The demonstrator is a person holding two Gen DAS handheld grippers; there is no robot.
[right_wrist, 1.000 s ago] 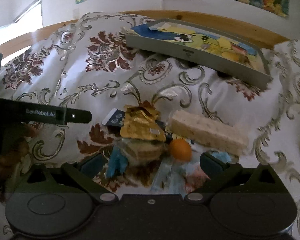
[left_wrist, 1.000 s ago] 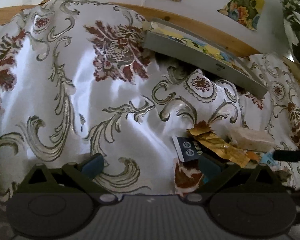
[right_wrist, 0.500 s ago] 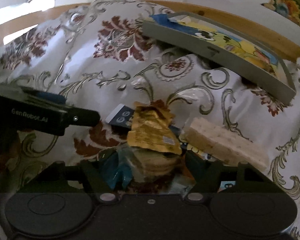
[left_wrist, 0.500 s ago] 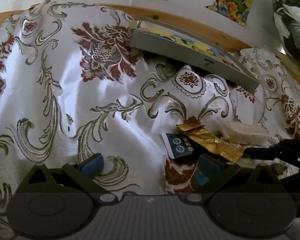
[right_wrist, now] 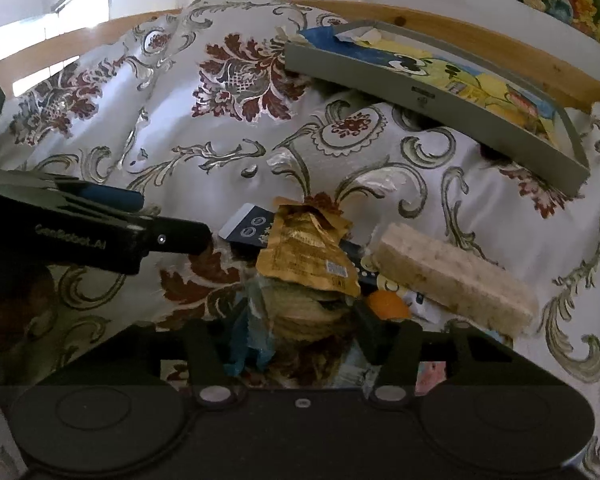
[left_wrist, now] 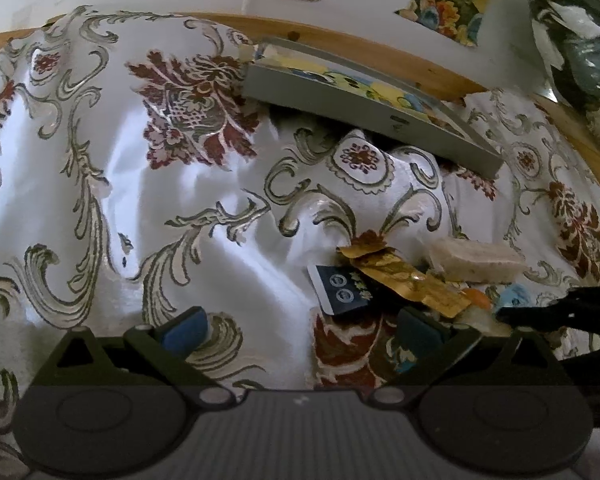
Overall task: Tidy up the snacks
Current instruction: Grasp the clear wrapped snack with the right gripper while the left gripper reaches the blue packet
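White satin cloth (right_wrist: 204, 128) with dark red flowers and grey-green scrolls covers the surface; wooden edge (right_wrist: 480, 40) runs behind it.

Snack pile sits on the cloth, near-centre in the right wrist view and lower right in the left wrist view. Contents noted:
1. Gold foil packet (right_wrist: 308, 252), crumpled, on top of the pile.
2. Dark blue packet (right_wrist: 248, 230) with a white end, partly under the gold one.
3. Pale crumbly bar (right_wrist: 452, 276), just right of the gold packet, lying at a slant.
4. Clear-wrapped stack of round biscuits (right_wrist: 304, 308), touching the gold packet's lower edge.
5. Small orange round item (right_wrist: 388, 306) between biscuits and bar; cannot tell what it is.

Grey tray (right_wrist: 428, 100) with a colourful cartoon-printed floor lies farther back on the cloth, well apart from the pile, tilted over a fold.

Right gripper (right_wrist: 300, 336): jaws closing, with the biscuit stack between the 2 fingers. Fingers sit close on either side of the wrapper; cannot confirm from the frame that the pads press it.

Left gripper (left_wrist: 300, 326): jaws wide apart, only bare cloth between them. Its right finger (left_wrist: 420, 326) is just beside the dark blue packet. In the right wrist view it enters from the left, tip near the dark blue packet.
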